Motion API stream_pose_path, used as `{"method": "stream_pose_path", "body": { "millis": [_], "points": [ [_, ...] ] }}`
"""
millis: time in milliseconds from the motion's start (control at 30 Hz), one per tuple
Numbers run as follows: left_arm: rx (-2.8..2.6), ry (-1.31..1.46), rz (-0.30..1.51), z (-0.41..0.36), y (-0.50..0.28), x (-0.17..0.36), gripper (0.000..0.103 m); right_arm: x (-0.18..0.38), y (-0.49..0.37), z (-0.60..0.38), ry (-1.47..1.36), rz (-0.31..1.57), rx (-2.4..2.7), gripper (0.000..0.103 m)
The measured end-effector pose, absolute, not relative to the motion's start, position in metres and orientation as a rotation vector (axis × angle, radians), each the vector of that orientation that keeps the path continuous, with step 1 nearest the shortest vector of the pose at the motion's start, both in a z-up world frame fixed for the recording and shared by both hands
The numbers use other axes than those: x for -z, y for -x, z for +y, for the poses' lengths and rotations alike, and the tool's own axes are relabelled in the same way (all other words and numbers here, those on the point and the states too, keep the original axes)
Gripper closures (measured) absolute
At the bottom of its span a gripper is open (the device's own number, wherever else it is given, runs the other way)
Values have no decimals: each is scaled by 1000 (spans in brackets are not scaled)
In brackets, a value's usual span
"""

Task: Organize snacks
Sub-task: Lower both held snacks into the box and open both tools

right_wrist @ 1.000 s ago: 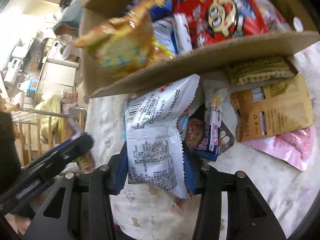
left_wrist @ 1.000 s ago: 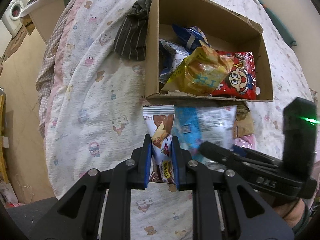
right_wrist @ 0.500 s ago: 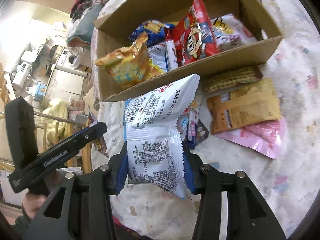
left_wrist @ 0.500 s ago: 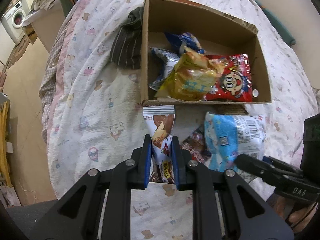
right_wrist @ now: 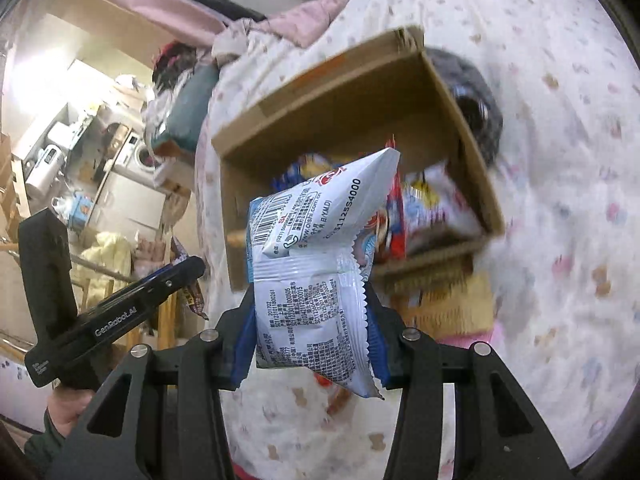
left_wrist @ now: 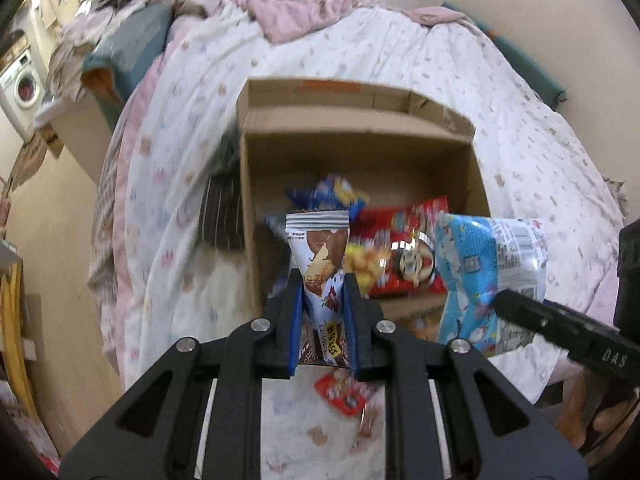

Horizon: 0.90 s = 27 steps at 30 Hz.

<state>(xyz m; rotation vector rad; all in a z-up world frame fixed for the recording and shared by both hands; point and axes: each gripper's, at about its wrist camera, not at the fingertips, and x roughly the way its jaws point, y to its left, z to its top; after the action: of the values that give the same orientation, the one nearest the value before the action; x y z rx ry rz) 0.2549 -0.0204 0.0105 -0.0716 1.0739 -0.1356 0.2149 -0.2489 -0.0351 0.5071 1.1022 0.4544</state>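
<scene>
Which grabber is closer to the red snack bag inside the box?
Right, as far as the views show. The right gripper carries its blue and white packet beside the red snack bag. The left gripper, holding a brown and white packet, is farther left.

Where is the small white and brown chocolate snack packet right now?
In the left wrist view, the small white and brown chocolate snack packet is clamped upright in the left hand-held gripper, in front of the open cardboard box, left of the light blue snack bag.

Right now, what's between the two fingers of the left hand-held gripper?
A brown-and-white snack packet, pinched upright in the left hand-held gripper, seen in the left wrist view.
</scene>
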Motion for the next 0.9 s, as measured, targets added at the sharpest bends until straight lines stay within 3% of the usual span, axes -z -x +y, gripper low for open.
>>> {"method": "stream_pose_path", "body": {
  "millis": [400,900],
  "points": [
    [128,49,998,-38,-318,0,88,21,-287,-289,-556,984,-368,54],
    [143,82,1060,-33,-354,50,88,62,-343,-267,-489,1011,-401,54]
  ]
}}
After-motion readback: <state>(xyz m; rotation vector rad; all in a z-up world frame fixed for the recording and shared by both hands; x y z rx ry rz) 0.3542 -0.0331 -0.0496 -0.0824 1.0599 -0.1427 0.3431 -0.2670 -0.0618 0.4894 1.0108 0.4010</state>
